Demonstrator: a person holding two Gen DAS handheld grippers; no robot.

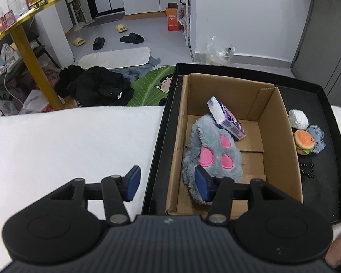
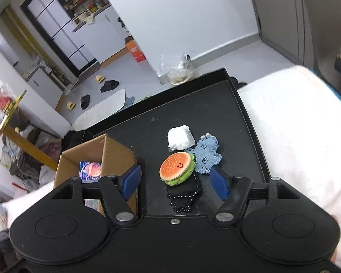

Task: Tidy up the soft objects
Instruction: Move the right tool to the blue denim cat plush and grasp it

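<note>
Both tongs spread, left tongs, right tongs, paw plush partly hidden

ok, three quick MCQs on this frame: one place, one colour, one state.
1. Where is the grey paw plush?
A. in the cardboard box
B. on the white cloth
C. on the floor

2. What colour are the paw's pads?
A. green
B. pink
C. yellow

3. The right tool is:
A. shut on the burger
B. shut on nothing
C. open

Answers: 1 A, the plush sits between the box walls. 2 B, three pink pads show on the grey fur. 3 C, its blue pads stand apart on either side of the burger, touching nothing.
</note>
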